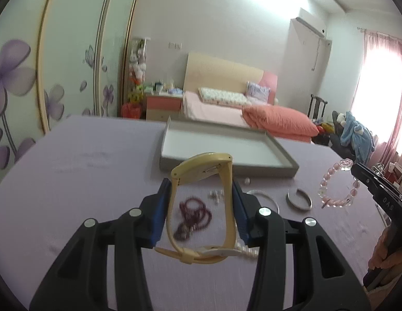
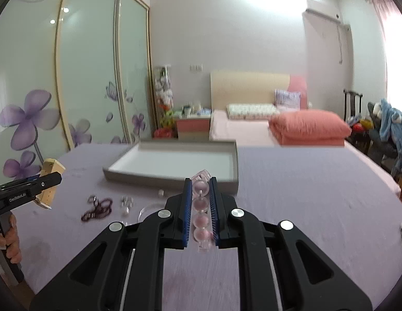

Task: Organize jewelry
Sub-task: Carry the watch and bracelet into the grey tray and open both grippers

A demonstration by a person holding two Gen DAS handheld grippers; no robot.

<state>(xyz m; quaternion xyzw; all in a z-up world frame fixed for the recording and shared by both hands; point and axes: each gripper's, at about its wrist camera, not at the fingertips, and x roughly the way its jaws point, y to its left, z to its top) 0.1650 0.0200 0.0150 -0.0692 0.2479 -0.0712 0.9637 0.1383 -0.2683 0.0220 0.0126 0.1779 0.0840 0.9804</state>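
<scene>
Two grippers are up off the lilac table (image 1: 84,160), each loaded. My left gripper (image 1: 201,207) has its blue pads clamped on a cream wristwatch (image 1: 201,171) at the centre of the frame, jaws partly apart around its looped strap. My right gripper (image 2: 200,207) is nearly closed on a pink bead bracelet (image 2: 201,220) — beads lined up between the pads. Behind both, at mid-frame, sits the grey tray (image 2: 149,176); a dark red bead string (image 2: 98,208) lies on the cloth at lower left.
</scene>
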